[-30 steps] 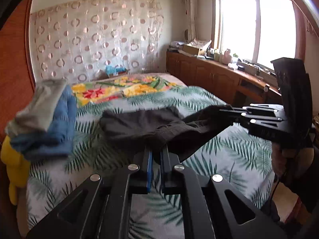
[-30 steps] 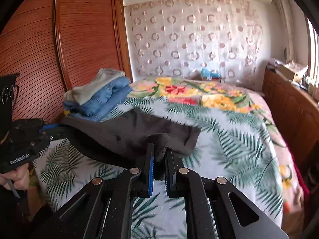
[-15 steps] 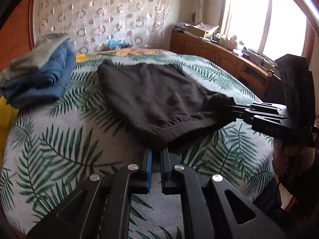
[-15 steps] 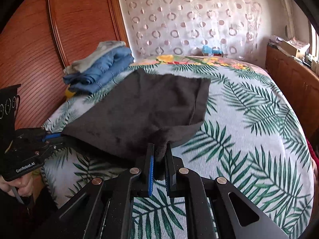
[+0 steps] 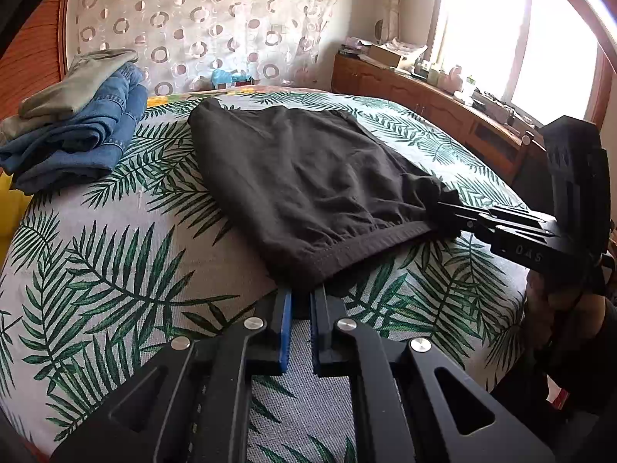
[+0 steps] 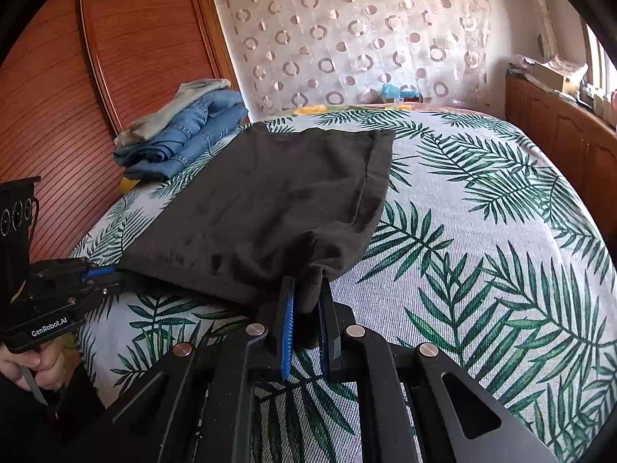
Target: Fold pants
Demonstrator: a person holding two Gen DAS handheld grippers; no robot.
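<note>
The dark pants (image 5: 308,177) lie spread flat on the leaf-print bed (image 5: 115,270), their waistband along the near edge. The left claw (image 5: 300,293) is clamped on one end of that waistband, and the right claw (image 6: 306,289) is clamped on the other end. A stack of folded jeans (image 5: 77,135) sits well apart, by the wooden wardrobe (image 6: 115,58)

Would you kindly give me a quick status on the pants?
Left gripper and right gripper both shut on black pants, waistband end. Pants spread on bed. Folded clothes stack clear alongside.
</note>
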